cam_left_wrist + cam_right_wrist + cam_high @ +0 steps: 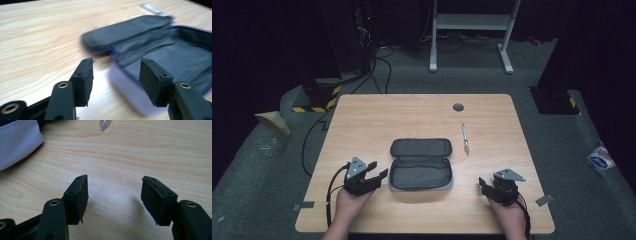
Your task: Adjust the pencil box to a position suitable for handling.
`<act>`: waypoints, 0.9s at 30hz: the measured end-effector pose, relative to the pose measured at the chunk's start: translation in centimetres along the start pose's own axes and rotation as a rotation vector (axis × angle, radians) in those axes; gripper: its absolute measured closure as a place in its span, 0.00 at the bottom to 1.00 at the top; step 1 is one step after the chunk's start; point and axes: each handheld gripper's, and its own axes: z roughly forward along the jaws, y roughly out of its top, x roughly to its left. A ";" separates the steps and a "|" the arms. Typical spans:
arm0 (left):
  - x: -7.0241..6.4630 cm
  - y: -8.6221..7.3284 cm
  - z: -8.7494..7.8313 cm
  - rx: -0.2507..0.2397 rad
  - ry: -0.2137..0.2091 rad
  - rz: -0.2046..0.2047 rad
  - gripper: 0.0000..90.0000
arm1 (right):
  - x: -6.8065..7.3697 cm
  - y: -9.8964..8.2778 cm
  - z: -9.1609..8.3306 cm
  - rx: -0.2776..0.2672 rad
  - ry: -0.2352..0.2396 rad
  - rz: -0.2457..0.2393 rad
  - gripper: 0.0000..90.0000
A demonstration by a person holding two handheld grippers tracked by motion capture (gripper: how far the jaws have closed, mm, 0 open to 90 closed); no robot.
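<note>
On the table point(362, 115), the pencil case point(421, 164) is already laid open; the pen point(465, 138) is not yet packed. Nothing is held by left gripper point(373, 173) or right gripper point(483, 185), jaws parted.

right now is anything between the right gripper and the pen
Nothing visible. The right gripper is open over bare table, and the pen lies farther back on the wood. The open pouch sits off to the side, clear of that path.
</note>
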 end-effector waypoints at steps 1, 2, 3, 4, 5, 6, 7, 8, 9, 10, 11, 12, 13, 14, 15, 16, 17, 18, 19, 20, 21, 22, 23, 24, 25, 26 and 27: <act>0.5 -0.2 0.1 0.011 0.023 0.001 0.49 | 0.0 0.0 0.0 0.000 0.001 0.000 0.43; 0.9 -0.5 0.2 0.024 0.043 -0.004 0.48 | 0.0 0.0 0.0 0.001 0.000 -0.001 0.43; 1.4 -0.7 0.4 0.038 0.063 -0.007 0.48 | 0.0 0.0 0.0 0.002 0.002 0.001 0.43; 1.8 -1.0 0.5 0.056 0.087 -0.003 0.47 | 0.0 0.0 0.0 0.003 0.003 -0.002 0.43; 2.2 -1.3 0.7 0.073 0.111 -0.001 0.47 | 0.0 0.0 0.0 0.004 0.004 -0.003 0.43; 2.5 -1.6 0.9 0.088 0.124 -0.003 0.46 | 0.0 0.0 0.0 0.004 0.004 -0.002 0.43; 2.8 -1.8 1.1 0.108 0.133 -0.006 0.46 | 0.0 0.0 0.0 0.003 0.006 -0.004 0.43; 3.1 -2.0 1.4 0.123 0.136 -0.010 0.45 | 0.1 0.0 0.0 0.002 0.008 -0.004 0.43; 3.3 -2.2 1.6 0.138 0.137 -0.018 0.45 | 0.1 0.0 0.0 0.002 0.010 -0.006 0.43; 3.4 -2.4 1.8 0.152 0.138 -0.020 0.44 | 0.1 0.0 0.0 0.000 0.011 -0.012 0.43; 3.5 -2.6 2.1 0.169 0.142 -0.019 0.44 | 0.1 0.0 0.0 0.000 0.013 -0.011 0.43; 3.5 -2.7 2.3 0.186 0.143 -0.020 0.43 | 0.1 0.0 0.0 -0.001 0.015 -0.012 0.43; 3.5 -2.9 2.5 0.201 0.143 -0.019 0.42 | 0.1 0.0 0.0 -0.002 0.016 -0.009 0.43; 3.5 -3.0 2.7 0.211 0.144 -0.016 0.42 | 0.1 0.0 0.0 -0.004 0.019 -0.009 0.43; 3.5 -3.0 2.7 0.211 0.144 -0.016 0.41 | 0.1 0.0 0.0 -0.004 0.019 -0.009 0.43; 3.6 -3.1 2.8 0.208 0.144 -0.013 0.41 | 0.1 0.1 0.0 -0.008 0.022 -0.016 0.43; 3.6 -3.2 2.9 0.196 0.140 -0.025 0.40 | 0.2 0.1 0.0 -0.007 0.023 -0.014 0.42; 3.7 -3.3 3.0 0.187 0.142 -0.029 0.39 | 0.2 0.2 0.0 -0.011 0.025 -0.017 0.42; 3.7 -3.3 3.0 0.187 0.142 -0.029 0.38 | 0.3 0.3 0.1 -0.013 0.026 -0.016 0.42; 3.7 -3.3 3.0 0.180 0.143 -0.033 0.38 | 0.3 0.3 0.1 -0.013 0.026 -0.016 0.42; 3.6 -3.3 3.1 0.175 0.144 -0.032 0.37 | 0.4 0.6 0.2 -0.019 0.039 -0.010 0.42; 3.5 -3.3 3.2 0.176 0.145 -0.033 0.37 | 0.5 0.7 0.2 -0.022 0.040 -0.008 0.42; 3.5 -3.3 3.2 0.176 0.145 -0.033 0.37 | 0.5 0.7 0.2 -0.022 0.040 -0.008 0.42; 3.5 -3.3 3.2 0.177 0.146 -0.029 0.37 | 0.8 1.1 0.5 -0.029 0.046 -0.003 0.42; 3.4 -3.3 3.2 0.177 0.145 -0.030 0.37 | 0.8 1.1 0.5 -0.029 0.046 -0.003 0.42; 3.4 -3.3 3.2 0.178 0.144 -0.031 0.36 | 1.2 1.6 0.9 -0.031 0.051 -0.007 0.43; 3.4 -3.3 3.2 0.178 0.144 -0.031 0.36 | 1.3 1.9 1.1 -0.037 0.049 -0.009 0.44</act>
